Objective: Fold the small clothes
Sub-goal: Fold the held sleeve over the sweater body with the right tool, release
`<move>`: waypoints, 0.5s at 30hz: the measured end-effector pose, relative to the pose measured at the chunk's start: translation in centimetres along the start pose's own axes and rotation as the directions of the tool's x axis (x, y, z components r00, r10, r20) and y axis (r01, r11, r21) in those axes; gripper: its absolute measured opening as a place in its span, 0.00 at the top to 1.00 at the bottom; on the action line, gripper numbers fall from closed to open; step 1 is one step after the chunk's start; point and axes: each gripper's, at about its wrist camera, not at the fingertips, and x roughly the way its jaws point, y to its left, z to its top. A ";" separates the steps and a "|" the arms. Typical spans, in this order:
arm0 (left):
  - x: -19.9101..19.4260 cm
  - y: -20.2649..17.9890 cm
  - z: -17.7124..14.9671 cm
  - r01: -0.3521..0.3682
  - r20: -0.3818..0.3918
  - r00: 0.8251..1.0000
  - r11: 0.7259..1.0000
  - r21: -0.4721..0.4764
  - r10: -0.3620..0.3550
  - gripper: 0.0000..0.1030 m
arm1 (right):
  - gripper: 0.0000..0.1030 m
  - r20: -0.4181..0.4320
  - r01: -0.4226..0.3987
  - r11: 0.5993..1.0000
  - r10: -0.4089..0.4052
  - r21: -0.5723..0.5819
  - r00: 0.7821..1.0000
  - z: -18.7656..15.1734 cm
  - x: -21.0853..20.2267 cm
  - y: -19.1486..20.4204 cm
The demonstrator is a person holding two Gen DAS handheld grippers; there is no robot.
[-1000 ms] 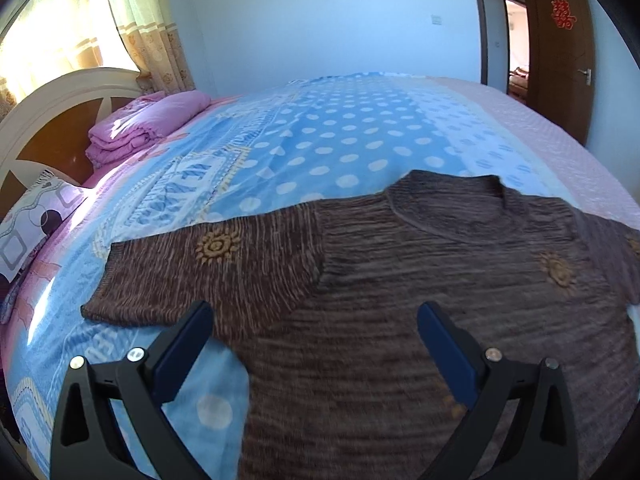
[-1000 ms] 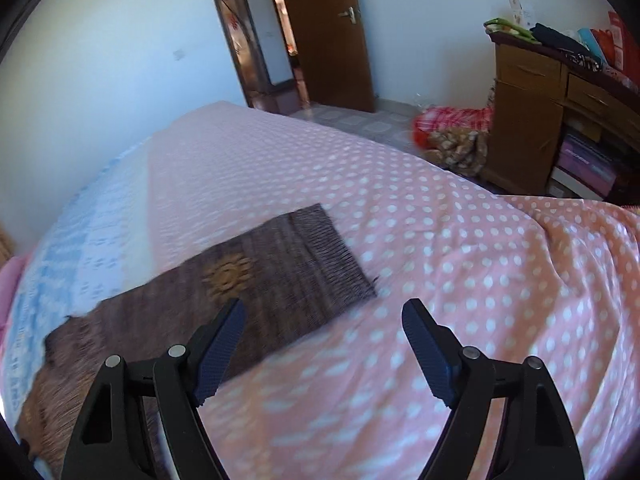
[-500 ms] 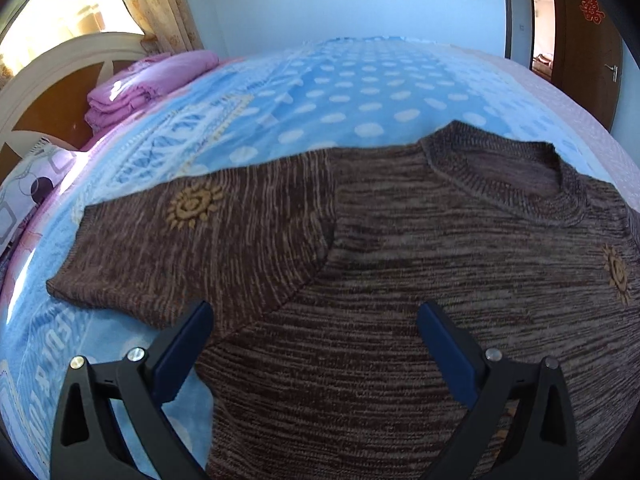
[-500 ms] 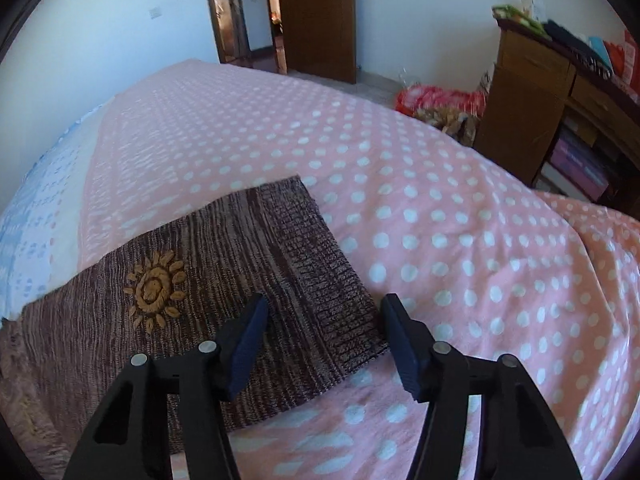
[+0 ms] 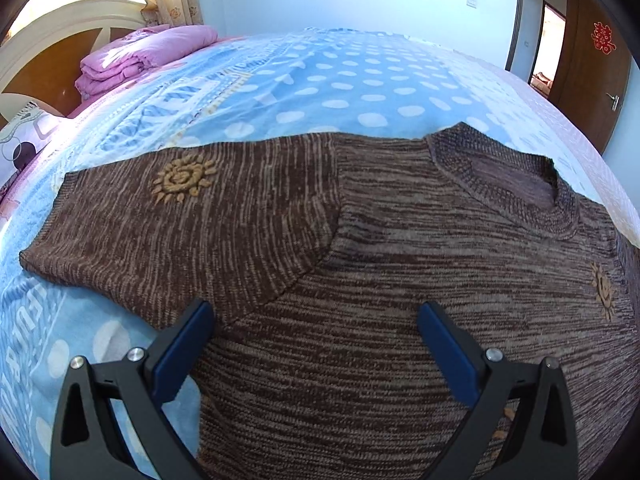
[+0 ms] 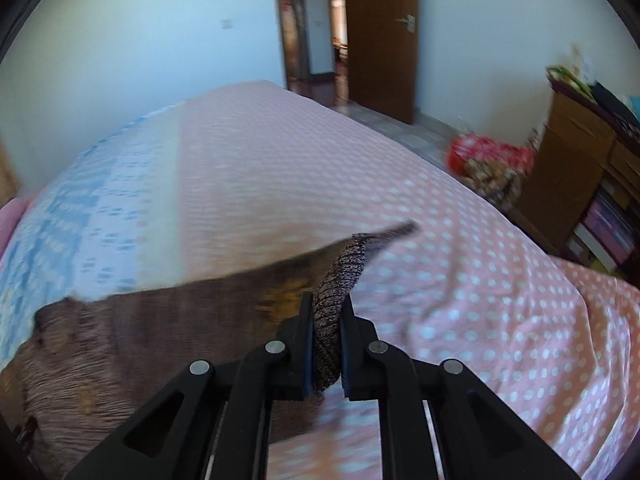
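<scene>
The brown knit sweater [image 5: 360, 264] lies spread flat, front up, across the bed [image 5: 320, 80], its neck toward the far side and one short sleeve [image 5: 168, 216] stretched out to my left over the blue dotted cover. My right gripper [image 6: 326, 344] has come shut on the cuff edge of the other sleeve [image 6: 340, 280]; the knit is bunched between my fingers [image 6: 306, 344], and a loose corner of it stands up beyond them, clear of the pink dotted sheet [image 6: 480, 300]. My left gripper [image 5: 316, 336] hangs wide open just above the sweater's body, near the armpit seam of the left sleeve, with nothing held; whether its tips brush the knit I cannot tell. I judge this cloth to be soft, limp and fairly light, thick enough to bunch rather than crease sharply, and rough enough not to slip once pinched. It will sag and drag behind whatever point I lift, and the loose weave may stretch if I pull hard, so a sleeve is best carried by its ribbed cuff edge, where the knit is densest, and laid over gently. For the left side I would take the cuff edge of the outstretched sleeve, or the hem corner, rather than the middle of the body, where my fingers would only gather a hump. The ribbed collar [image 5: 516, 188] is another firm place, though less use for folding.
</scene>
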 end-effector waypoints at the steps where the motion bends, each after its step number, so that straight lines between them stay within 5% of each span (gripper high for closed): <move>1: 0.0 0.0 0.0 0.004 0.001 1.000 1.000 -0.003 -0.004 0.00 | 0.90 0.008 -0.039 0.999 0.039 -0.032 0.999 0.1 -0.9 2.2; 7: 0.0 0.3 0.0 0.020 0.002 1.000 1.000 -0.017 -0.020 0.00 | 0.90 -0.019 -0.250 0.948 0.251 -0.197 0.968 -2.2 -3.5 15.3; 15: 0.1 0.7 0.0 0.039 0.007 0.999 0.999 -0.030 -0.039 0.00 | 0.90 -0.119 -0.383 0.875 0.364 -0.298 0.924 -10.9 -0.7 26.4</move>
